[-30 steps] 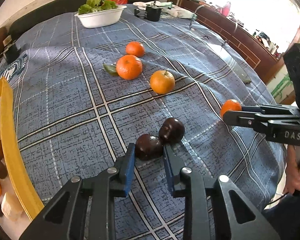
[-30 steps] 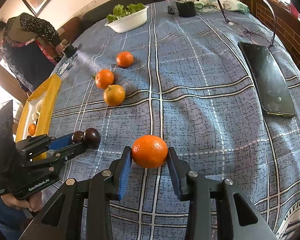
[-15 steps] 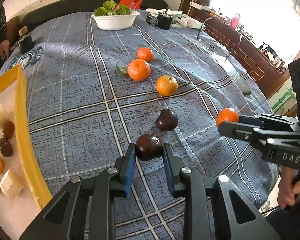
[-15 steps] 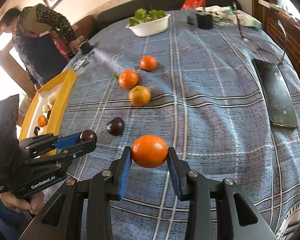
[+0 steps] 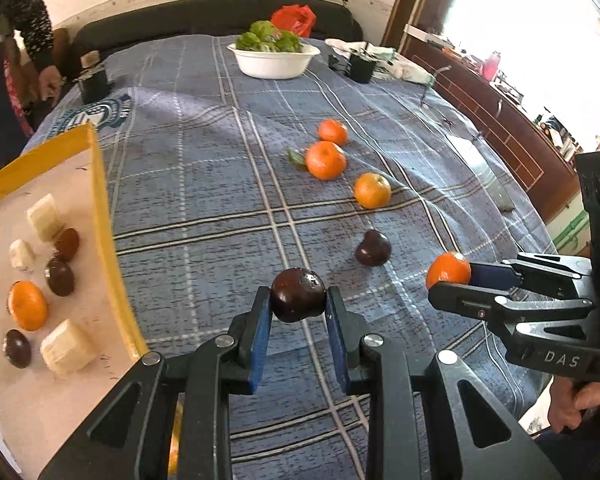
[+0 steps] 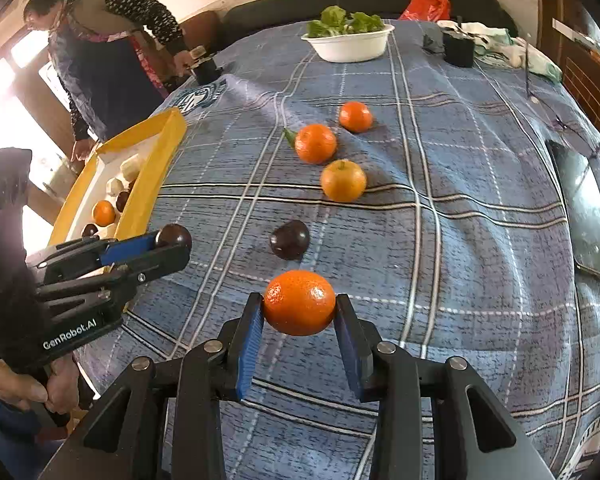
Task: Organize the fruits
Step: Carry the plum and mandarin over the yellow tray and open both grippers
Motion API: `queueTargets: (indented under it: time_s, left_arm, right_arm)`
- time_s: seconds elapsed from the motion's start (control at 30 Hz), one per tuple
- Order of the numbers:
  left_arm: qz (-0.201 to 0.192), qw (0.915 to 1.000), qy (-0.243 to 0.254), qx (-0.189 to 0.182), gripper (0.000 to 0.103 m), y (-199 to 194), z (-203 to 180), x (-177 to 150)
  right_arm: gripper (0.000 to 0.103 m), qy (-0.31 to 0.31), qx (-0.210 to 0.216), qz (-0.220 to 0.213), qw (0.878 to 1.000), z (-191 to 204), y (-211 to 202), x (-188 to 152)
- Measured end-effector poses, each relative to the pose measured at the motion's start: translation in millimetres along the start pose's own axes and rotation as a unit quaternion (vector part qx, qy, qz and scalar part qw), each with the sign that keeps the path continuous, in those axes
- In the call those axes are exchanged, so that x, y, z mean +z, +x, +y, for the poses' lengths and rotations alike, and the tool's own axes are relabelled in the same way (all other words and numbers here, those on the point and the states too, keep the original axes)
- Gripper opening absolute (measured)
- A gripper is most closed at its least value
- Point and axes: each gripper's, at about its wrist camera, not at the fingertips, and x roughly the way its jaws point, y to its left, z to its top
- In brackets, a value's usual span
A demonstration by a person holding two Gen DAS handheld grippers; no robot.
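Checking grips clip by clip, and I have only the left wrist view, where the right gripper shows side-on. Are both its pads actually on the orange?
Observer: Yes. In the right wrist view the right gripper has both blue pads pressed against opposite sides of the orange.
Operator: And the pale glaring strip on the cloth, far right in my view?
Observer: That is a dark phone, lying flat near the right edge of the cloth.
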Motion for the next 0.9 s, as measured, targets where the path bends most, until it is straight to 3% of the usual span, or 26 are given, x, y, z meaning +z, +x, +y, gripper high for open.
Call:
queueTargets:
  time_s: [0.53,0.9]
  left_arm:
    - [-0.036,0.9979,-0.05,0.022,0.026,-32,43,-1]
    - [-0.059,0.9902,-0.115,0.054,0.026,-60,110,-14]
  right_arm:
    - [0.039,-0.044,0.01,0.002,0.999,35,8,12]
    - [0.04,-0.085,0.033,0.001,0.996,76,18,36]
